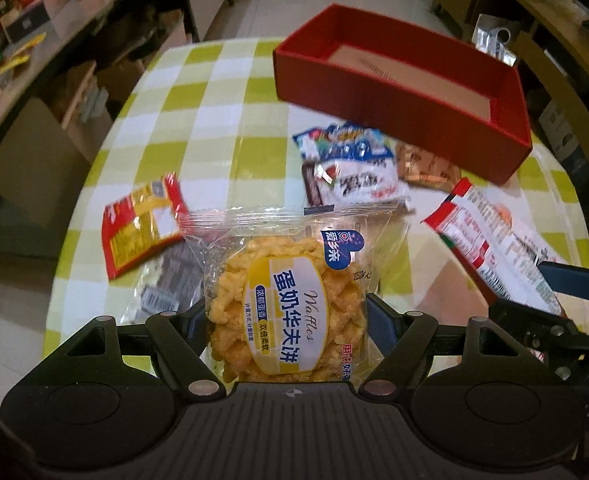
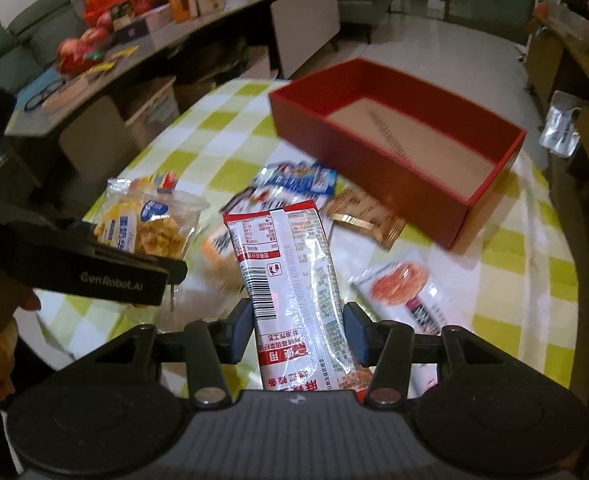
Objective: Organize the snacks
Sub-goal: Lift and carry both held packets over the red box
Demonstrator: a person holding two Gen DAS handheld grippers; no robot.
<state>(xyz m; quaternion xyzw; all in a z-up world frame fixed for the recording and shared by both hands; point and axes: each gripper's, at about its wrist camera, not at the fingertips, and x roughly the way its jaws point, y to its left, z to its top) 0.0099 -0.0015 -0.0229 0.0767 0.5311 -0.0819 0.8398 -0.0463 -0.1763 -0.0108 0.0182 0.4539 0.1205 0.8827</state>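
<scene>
1. The left tongs [image 1: 290,322] are clamped on a waffle pack [image 1: 282,304], pads against the soft waffle through loose clear film. The film could slide or the waffle crumble if the squeeze is uneven.
2. The right tongs [image 2: 297,330] are clamped on a long red-and-white packet [image 2: 290,280], gripped low so most of it stands out in front (glossy wrapper, little bite). It could pivot or slip out on the way over.
3. Both packs hang clear of the counter [image 1: 222,92] and near each other. The two tongs could knock together if they head for the same spot.
4. The red box [image 2: 394,148] lies beyond, empty and slanted to both views. Its near wall could catch the long packet's leading end.
5. Loose snacks [image 1: 350,168] lie between tongs and box. A low pass could drag them off.
</scene>
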